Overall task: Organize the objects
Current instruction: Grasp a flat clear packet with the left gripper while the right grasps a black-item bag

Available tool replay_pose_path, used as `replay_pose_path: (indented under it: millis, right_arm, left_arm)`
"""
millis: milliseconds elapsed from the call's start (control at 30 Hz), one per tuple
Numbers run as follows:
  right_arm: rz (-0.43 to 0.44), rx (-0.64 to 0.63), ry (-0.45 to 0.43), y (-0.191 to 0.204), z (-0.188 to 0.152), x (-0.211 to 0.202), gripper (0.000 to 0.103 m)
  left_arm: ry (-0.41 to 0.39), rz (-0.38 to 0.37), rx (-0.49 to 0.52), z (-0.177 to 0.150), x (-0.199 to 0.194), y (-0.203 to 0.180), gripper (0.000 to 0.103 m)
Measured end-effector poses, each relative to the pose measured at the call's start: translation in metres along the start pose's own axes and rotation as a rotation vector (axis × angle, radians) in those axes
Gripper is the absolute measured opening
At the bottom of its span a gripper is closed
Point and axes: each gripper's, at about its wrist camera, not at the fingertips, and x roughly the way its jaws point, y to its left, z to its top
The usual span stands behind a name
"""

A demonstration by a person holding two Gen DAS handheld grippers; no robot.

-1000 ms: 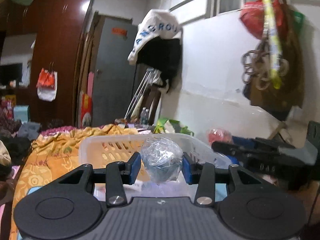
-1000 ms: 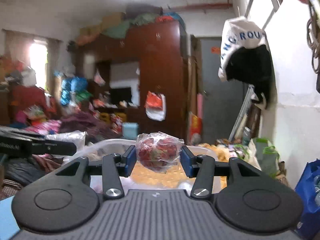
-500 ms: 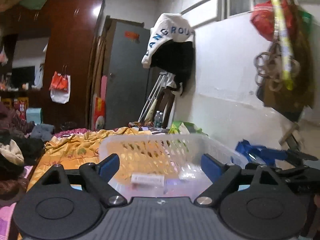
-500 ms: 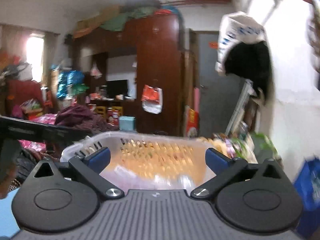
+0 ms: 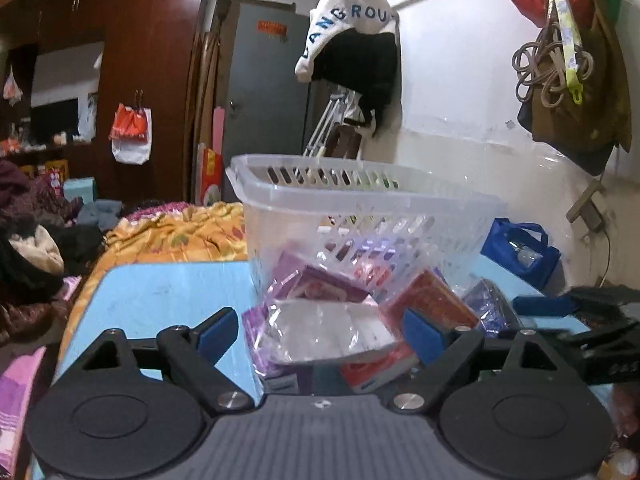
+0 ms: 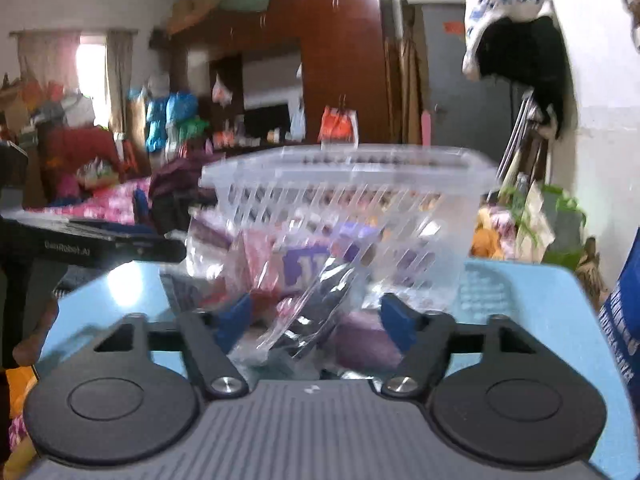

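A light blue table [image 5: 160, 292] carries a clear slotted plastic basket [image 5: 360, 216] and, in front of it, a heap of plastic-wrapped packets: a white one [image 5: 332, 332], a red box [image 5: 432, 300] and purple ones [image 5: 316, 280].

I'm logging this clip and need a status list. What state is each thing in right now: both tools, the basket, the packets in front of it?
Left tool: open, empty, low over the packets.
Right tool: open, empty; view blurred.
Clear basket: upright on the blue table, wrapped items inside.
White packet: in plastic, lying between the left tool's fingers, not gripped.
Red box: tilted against the pile.
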Motion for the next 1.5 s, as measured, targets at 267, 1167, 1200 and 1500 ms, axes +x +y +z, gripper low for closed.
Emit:
replay_pose_path:
  millis: [267, 1167, 1200, 1500]
  right_arm:
    - [-0.006, -0.002, -0.020, -0.001, -0.010, 0.005, 0.042]
    - [-0.019, 0.061, -0.160, -0.013, -0.010, -0.007, 0.042]
    - [-0.020, 0.060, -0.164, -0.013, -0.010, -0.007, 0.042]
    - [-0.039, 0.029, -0.223, -0.007, -0.012, -0.015, 0.042]
  left_arm:
    - [0.033, 0.029, 0.070, -0.008, 0.011, -0.015, 0.092]
    - [-0.205, 0.112, 0.145, -0.015, -0.015, -0.035, 0.087]
    - [-0.233, 0.123, 0.142, -0.017, -0.019, -0.035, 0.087]
    - [-0.310, 0.081, 0.102, -0.016, -0.033, -0.029, 0.087]
